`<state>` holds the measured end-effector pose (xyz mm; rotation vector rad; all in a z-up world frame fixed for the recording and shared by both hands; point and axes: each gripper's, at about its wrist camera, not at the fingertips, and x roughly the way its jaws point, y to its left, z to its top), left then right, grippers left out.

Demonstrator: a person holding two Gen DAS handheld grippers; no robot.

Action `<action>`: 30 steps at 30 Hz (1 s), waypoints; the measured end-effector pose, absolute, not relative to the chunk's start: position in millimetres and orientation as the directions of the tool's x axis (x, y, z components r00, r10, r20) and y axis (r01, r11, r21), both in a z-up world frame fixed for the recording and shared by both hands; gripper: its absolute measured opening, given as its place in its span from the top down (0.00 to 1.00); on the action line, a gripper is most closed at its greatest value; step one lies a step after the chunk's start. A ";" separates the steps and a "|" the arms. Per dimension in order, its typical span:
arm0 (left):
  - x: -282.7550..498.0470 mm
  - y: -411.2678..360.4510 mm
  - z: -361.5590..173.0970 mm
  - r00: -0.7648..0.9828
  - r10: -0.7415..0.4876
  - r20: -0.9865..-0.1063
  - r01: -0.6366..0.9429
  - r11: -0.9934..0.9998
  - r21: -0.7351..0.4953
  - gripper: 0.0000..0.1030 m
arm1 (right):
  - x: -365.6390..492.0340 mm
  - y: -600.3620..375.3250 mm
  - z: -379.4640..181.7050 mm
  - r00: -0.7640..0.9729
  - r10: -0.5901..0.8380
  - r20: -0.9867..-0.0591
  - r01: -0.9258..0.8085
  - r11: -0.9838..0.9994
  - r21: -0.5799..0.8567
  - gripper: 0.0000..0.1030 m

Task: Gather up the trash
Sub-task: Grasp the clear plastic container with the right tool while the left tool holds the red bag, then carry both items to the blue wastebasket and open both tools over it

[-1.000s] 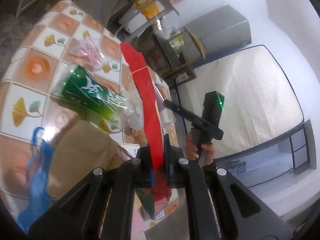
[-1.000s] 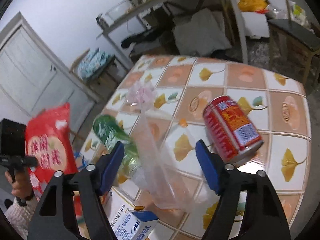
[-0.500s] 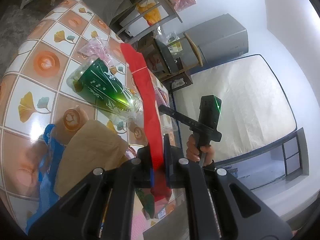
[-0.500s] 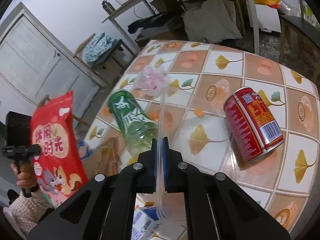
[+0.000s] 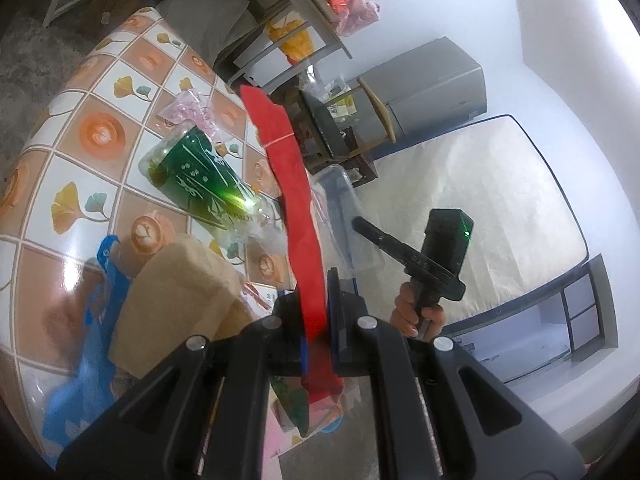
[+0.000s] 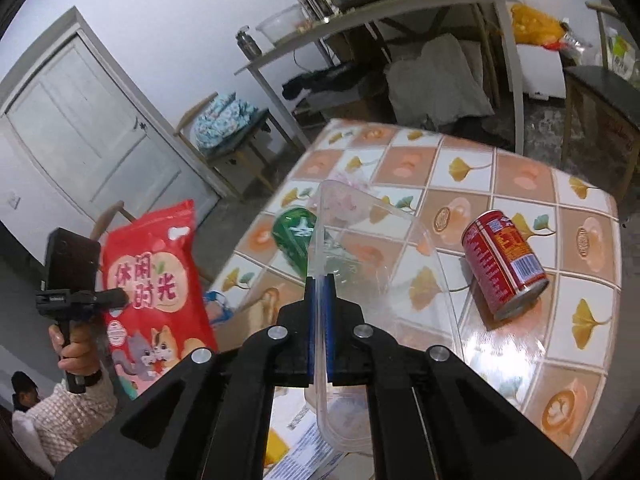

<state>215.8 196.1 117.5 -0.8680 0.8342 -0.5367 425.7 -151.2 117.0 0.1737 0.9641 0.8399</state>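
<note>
1. The left gripper (image 5: 316,312) is clamped on a red snack bag (image 5: 294,200), seen edge-on from its own camera as a tall red strip rising between the closed fingers; the right wrist view shows the same bag face-on (image 6: 154,280), held up off the table's near-left edge, with printed characters and a cartoon cat (the left gripper itself (image 6: 116,298) shows there as a dark device in a hand).

2. The right gripper (image 6: 319,300) is closed on the wall of a clear plastic container (image 6: 372,264); the container is lifted and tilted above the tiled table (image 6: 520,176); in the left view it appears as a translucent tub (image 5: 340,208) just behind the red bag, with the right gripper (image 5: 362,224) below it.

3. A green plastic bottle (image 5: 200,180) lies on its side on the table, partly seen through the container in the right view.

4. A red can (image 6: 504,264) lies on its side to the right of the container, apart from it.

5. A crumpled pink wrapper (image 5: 192,110) sits just beyond the bottle.

6. A brown paper bag (image 5: 176,296) and blue plastic (image 5: 88,352) lie at the table's near edge.
</note>
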 end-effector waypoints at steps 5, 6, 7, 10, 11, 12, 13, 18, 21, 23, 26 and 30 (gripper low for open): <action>203.8 172.5 122.5 0.545 -0.735 -0.403 0.126 0.547 -0.828 0.94 | 382.8 -178.9 142.5 0.344 0.713 -0.610 -0.559 0.678 0.477 0.96; 202.8 165.9 123.1 0.536 -0.742 -0.403 0.133 0.546 -0.827 0.94 | 370.1 -188.0 148.5 0.361 0.714 -0.600 -0.557 0.681 0.475 0.96; 201.4 155.4 123.4 0.519 -0.753 -0.404 0.148 0.545 -0.825 0.94 | 357.5 -197.6 153.9 0.381 0.712 -0.590 -0.553 0.687 0.472 0.96; 198.5 124.3 123.1 0.472 -0.786 -0.400 0.199 0.537 -0.820 0.94 | 320.9 -225.7 166.3 0.441 0.694 -0.569 -0.536 0.712 0.453 0.96; 197.6 113.5 121.9 0.455 -0.795 -0.402 0.214 0.536 -0.816 0.94 | 308.1 -235.5 169.3 0.462 0.685 -0.563 -0.528 0.722 0.446 0.96; 197.2 102.6 120.7 0.436 -0.804 -0.403 0.229 0.533 -0.815 0.94 | 289.0 -250.9 173.0 0.493 0.671 -0.554 -0.514 0.738 0.437 0.96; 197.0 87.7 119.1 0.410 -0.818 -0.404 0.247 0.526 -0.814 0.94 | 278.7 -259.5 174.4 0.510 0.661 -0.549 -0.504 0.748 0.432 0.96; 193.9 11.8 102.5 0.282 -0.849 -0.447 0.303 0.521 -0.798 0.94 | 206.9 -324.3 169.6 0.615 0.580 -0.534 -0.404 0.813 0.418 0.96; 190.5 -47.9 84.3 0.188 -0.848 -0.495 0.332 0.530 -0.781 0.94 | 165.3 -362.9 150.7 0.657 0.525 -0.540 -0.329 0.845 0.422 0.96; 187.0 -90.9 73.0 0.133 -0.841 -0.525 0.359 0.535 -0.765 0.94 | 141.1 -388.4 132.2 0.677 0.496 -0.543 -0.272 0.855 0.442 0.96; 178.2 -152.3 60.3 0.073 -0.824 -0.562 0.411 0.539 -0.735 0.94 | 107.6 -430.8 100.5 0.702 0.447 -0.554 -0.166 0.860 0.483 0.96; 165.6 -231.0 40.4 -0.036 -0.799 -0.600 0.471 0.516 -0.716 0.94 | 68.2 -489.7 58.0 0.732 0.389 -0.560 -0.019 0.833 0.553 0.96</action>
